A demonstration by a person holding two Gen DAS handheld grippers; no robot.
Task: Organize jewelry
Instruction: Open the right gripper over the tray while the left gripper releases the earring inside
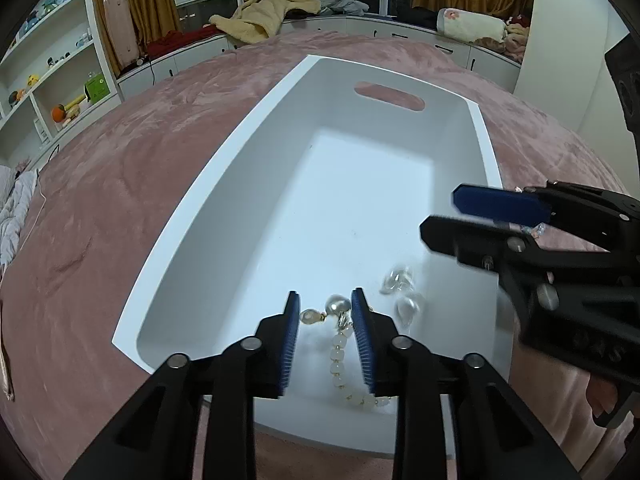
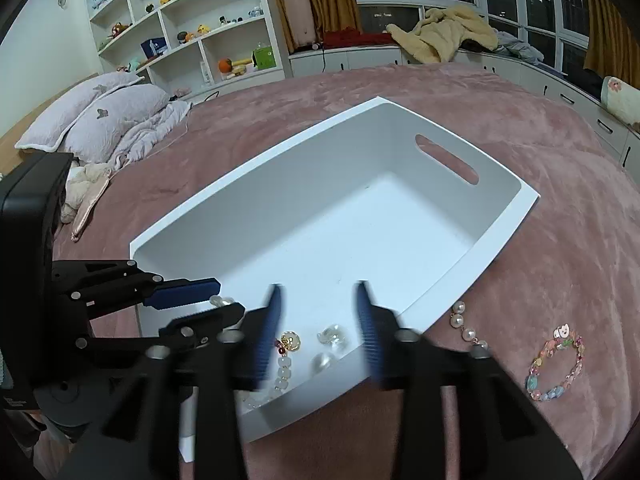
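Note:
A white bin [image 1: 256, 120] [image 2: 256, 160] sits on the pink bedspread. In its near end lie a pale bead bracelet [image 1: 340, 364] [image 2: 282, 368] and clear crystal pieces [image 1: 400, 284] [image 2: 330, 338]. My left gripper [image 1: 326, 344] is open above the bracelet, empty; it shows in the right wrist view [image 2: 200, 304]. My right gripper [image 2: 318, 328] is open and empty over the bin's near right corner; it shows in the left wrist view [image 1: 452, 212]. A pearl strand [image 2: 466, 328] and a colourful bead bracelet [image 2: 556, 364] lie on the bedspread right of the bin.
Pillows and a rumpled quilt [image 2: 108, 120] lie at the bed's far left. White shelves [image 2: 192, 32] with toys stand behind. A window bench with a yellow blanket [image 2: 444, 36] runs along the back.

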